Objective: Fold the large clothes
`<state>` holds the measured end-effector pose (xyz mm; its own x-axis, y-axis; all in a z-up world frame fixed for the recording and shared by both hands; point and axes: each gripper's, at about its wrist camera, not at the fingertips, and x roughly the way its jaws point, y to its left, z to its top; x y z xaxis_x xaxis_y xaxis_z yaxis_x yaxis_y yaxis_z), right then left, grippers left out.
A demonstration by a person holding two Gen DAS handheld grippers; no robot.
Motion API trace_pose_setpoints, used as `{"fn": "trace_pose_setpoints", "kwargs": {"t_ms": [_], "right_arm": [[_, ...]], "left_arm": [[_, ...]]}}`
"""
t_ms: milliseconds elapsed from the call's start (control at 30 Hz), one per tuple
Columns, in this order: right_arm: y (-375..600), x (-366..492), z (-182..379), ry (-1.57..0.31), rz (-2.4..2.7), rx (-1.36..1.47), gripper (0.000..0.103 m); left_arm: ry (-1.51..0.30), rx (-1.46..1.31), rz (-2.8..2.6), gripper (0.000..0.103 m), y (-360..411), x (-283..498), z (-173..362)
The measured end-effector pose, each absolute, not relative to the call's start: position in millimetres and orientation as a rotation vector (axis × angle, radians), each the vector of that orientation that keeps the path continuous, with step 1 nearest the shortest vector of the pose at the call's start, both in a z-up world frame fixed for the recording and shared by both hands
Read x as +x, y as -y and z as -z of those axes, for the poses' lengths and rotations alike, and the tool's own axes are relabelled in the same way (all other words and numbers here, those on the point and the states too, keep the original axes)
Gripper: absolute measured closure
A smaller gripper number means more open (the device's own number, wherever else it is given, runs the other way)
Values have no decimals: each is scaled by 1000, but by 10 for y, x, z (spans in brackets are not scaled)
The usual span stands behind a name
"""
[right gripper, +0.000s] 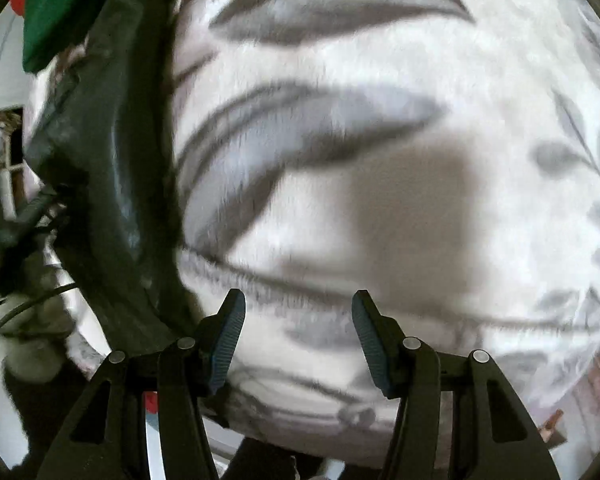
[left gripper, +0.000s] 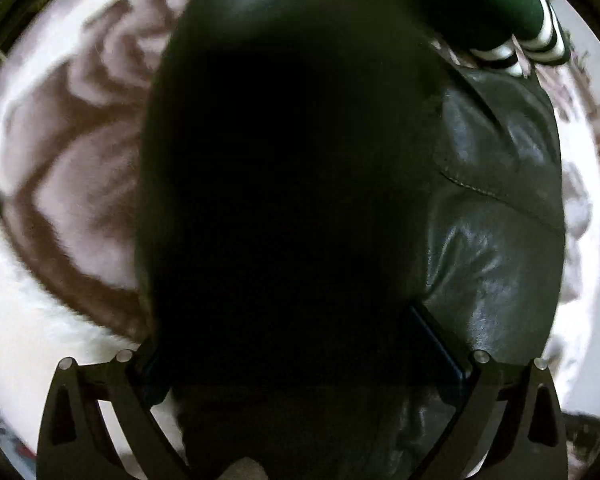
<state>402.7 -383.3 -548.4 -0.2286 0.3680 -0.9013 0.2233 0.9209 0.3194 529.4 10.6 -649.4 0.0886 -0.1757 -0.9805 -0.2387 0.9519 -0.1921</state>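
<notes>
Mid-fold: left hand-held gripper point(left gripper: 300, 360) clenched on black leather jacket point(left gripper: 500, 200), a flap draped over its lens above the patterned blanket point(right gripper: 380, 80); right hand-held gripper point(right gripper: 298, 320) released, empty; more folds left.

Both cameras ride on the hand-held tools and look steeply down. The left one sits so close over the black leather jacket point(left gripper: 496, 208) that dark folds fill most of its view. The right one looks from a little higher at the leaf-patterned fleece blanket point(right gripper: 380, 92). They share the jacket, blanket and a green garment point(right gripper: 56, 8).
</notes>
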Motion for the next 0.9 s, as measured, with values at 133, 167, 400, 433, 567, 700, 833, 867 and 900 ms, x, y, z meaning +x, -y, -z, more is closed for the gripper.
{"fn": "trace_pose_setpoints", "kwargs": {"t_ms": [133, 167, 400, 433, 567, 700, 833, 867, 900], "right_arm": [[3885, 4481, 5658, -1700, -321, 607, 24], [3856, 4657, 5740, -1663, -387, 669, 20], [3279, 5864, 6362, -1570, -680, 871, 19], [3183, 5971, 6421, -1582, -718, 871, 18], [2701, 6183, 6453, -1576, -864, 849, 18], [2239, 6289, 6539, -1617, -903, 721, 18], [2044, 6314, 6540, -1632, -868, 675, 79], [2041, 6280, 6525, -1620, -839, 698, 82], [2054, 6245, 6482, -1609, -815, 704, 84]], "left_arm": [[-1497, -359, -38, 0, -117, 5308, 6502], [-1497, -348, -41, 0, -98, 5315, 6497], [-1489, -354, -31, 0, -98, 5313, 6516], [-1483, -352, -31, 0, -88, 5311, 6516], [-1458, -358, -31, 0, -68, 5263, 6525], [-1450, -357, -33, 0, -123, 5152, 6493], [-1453, -382, -18, 0, -154, 5107, 6485], [-1449, -376, -10, 0, -166, 5092, 6456], [-1444, -371, -1, 0, -148, 5084, 6439]]}}
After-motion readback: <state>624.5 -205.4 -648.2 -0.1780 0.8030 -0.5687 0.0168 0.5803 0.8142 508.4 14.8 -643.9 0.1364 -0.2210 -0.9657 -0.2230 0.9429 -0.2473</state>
